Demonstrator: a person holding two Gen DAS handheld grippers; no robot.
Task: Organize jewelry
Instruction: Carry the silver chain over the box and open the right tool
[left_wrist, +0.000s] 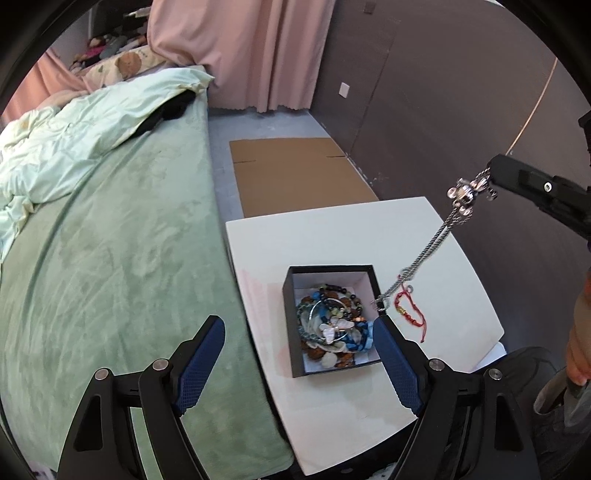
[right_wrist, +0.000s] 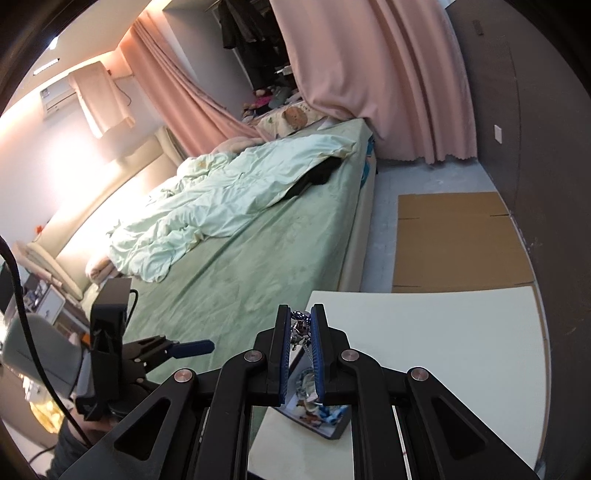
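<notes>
A black box (left_wrist: 291, 325) with a white lining sits on the white table (left_wrist: 332, 236), full of beaded bracelets and a butterfly piece (left_wrist: 334, 330). My left gripper (left_wrist: 299, 334) hovers above the box, open, nothing between its blue pads. My right gripper (left_wrist: 493, 177) is shut on a silver chain necklace (left_wrist: 436, 236) with a crystal pendant, lifted so the chain hangs down to the box's right rim. In the right wrist view the right gripper (right_wrist: 300, 317) pinches the silver necklace (right_wrist: 300, 328) at its tips. A red string bracelet (left_wrist: 406, 310) lies on the table right of the box.
A bed with a green sheet (left_wrist: 122, 258) and a pale duvet borders the table on the left. Flat cardboard (left_wrist: 295, 173) lies on the floor beyond the table. A dark wall (left_wrist: 461, 92) stands to the right, pink curtains (left_wrist: 251, 48) at the back.
</notes>
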